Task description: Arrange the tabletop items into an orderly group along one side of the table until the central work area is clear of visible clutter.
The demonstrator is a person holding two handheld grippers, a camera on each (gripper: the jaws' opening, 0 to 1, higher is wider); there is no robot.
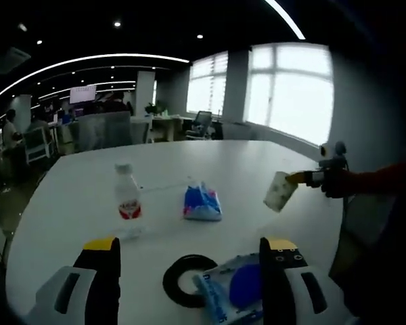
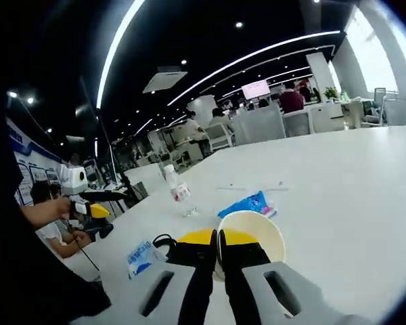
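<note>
My left gripper (image 1: 189, 252) stands open low over the white table (image 1: 257, 159), with nothing between its jaws. Just ahead of it lie a black ring (image 1: 187, 279) and a blue-and-white packet (image 1: 231, 291). Farther out stand a clear water bottle (image 1: 127, 200) with a red label and a blue tissue pack (image 1: 202, 202). At the right, my right gripper (image 1: 303, 178) holds a paper cup (image 1: 279, 191) above the table. In the right gripper view, the right gripper (image 2: 218, 238) is shut on the cup's rim (image 2: 257, 230). Beyond are the bottle (image 2: 178, 191), tissue pack (image 2: 250, 203), ring (image 2: 164, 240), packet (image 2: 142, 257) and left gripper (image 2: 95, 211).
The far half of the table (image 2: 352, 169) is bare white surface. Office chairs (image 1: 201, 123), desks and seated people (image 2: 291, 100) fill the room behind. Bright windows (image 1: 294, 91) line one wall. A person's sleeve (image 1: 372, 181) is at the table's right edge.
</note>
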